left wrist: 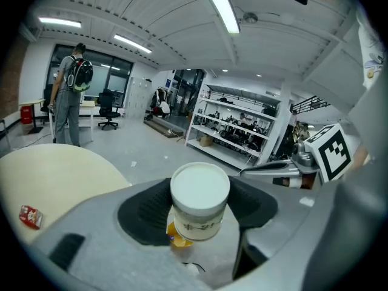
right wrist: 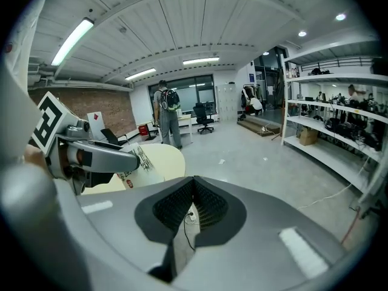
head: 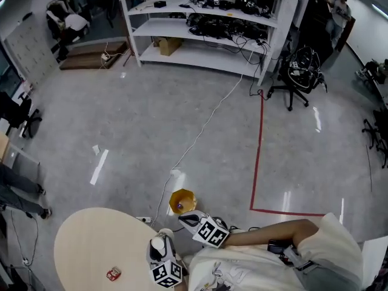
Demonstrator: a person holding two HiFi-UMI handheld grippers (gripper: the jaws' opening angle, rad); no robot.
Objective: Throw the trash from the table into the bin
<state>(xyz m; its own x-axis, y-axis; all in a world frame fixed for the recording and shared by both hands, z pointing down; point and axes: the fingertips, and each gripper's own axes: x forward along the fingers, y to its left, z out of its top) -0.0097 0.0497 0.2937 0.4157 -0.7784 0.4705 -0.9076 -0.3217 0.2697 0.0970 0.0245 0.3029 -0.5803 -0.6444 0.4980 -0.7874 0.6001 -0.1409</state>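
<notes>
Your left gripper (left wrist: 200,214): fingers wide, clamped on white lidded cup (left wrist: 200,193), upright between them. Your right gripper (right wrist: 193,208): fingers closed together, empty.

I look down on a polished grey floor (head: 151,120) that throws back streaks of lamp light. A white shelving unit (head: 200,52) stands along the far side, its boards crowded with dark gear, with a cardboard box (head: 169,44) on the lowest one. A red line (head: 259,150) marks a corner on the floor, and a white cable (head: 203,129) trails from the shelves across it. A black office chair (head: 298,71) stands near the unit's end. Farther off I make out a brick wall (right wrist: 100,109), dark windows (right wrist: 185,93) and strip lights (right wrist: 71,41) on a ribbed white ceiling (right wrist: 182,29).
</notes>
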